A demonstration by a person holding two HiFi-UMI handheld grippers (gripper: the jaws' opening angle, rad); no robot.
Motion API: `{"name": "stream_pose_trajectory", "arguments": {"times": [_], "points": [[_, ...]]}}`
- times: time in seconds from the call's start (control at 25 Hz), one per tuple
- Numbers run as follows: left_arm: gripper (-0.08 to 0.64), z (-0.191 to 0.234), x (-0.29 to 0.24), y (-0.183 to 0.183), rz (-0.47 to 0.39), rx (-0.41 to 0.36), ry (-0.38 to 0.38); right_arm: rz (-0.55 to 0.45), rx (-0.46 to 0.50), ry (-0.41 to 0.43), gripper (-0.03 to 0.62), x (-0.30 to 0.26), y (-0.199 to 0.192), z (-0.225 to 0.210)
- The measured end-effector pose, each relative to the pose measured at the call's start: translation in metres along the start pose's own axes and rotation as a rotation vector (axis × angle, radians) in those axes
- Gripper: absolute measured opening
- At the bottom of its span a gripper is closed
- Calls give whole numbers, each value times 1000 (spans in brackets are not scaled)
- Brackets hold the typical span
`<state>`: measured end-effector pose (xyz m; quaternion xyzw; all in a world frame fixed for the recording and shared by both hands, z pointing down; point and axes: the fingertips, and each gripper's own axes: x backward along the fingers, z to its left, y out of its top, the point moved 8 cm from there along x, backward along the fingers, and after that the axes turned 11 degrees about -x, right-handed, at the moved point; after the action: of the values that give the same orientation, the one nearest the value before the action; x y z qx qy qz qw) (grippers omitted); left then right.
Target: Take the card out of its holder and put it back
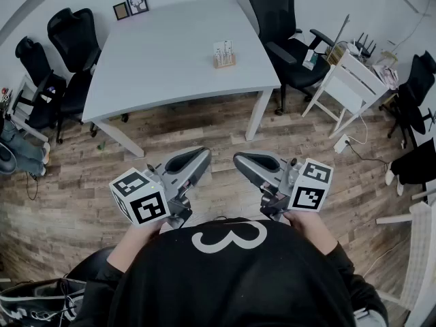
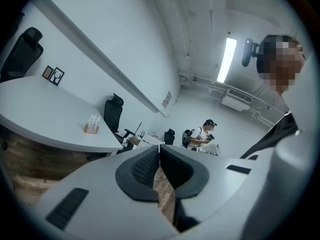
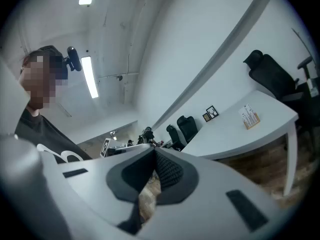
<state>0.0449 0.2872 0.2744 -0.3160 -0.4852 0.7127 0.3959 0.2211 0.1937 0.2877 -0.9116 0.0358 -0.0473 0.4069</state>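
A small wooden card holder with white cards standing upright in it sits on the white table, toward its far right. It also shows small in the left gripper view as the card holder and in the right gripper view as the card holder. I hold both grippers close to my chest, over the wooden floor and well short of the table. My left gripper is shut with nothing between its pads. The tips of my right gripper meet too, and it holds nothing.
Two small picture frames stand at the table's far left corner. Black office chairs flank the table's left side, another chair its right. A white rack stands at the right. A person stands far off in the room.
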Motion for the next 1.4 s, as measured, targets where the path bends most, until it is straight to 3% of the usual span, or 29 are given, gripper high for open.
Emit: {"name": "stream_pose_trajectory", "arguments": {"times": [0.48,0.72,1.04,1.4], "points": [[20,-8,-24,4,-3,-37,-2,-24,24,35,9,16,15,-8],[20,-3,0,-2,2,-40,2,-40,12,31,9,3,2,-2],[20,-1,-31,3,13,-46,-17,-70,-6,13,9,23,16,-22],[20,38,-71,14,22,1,-43,-84,-13,-26,9,21,46,-59]]}}
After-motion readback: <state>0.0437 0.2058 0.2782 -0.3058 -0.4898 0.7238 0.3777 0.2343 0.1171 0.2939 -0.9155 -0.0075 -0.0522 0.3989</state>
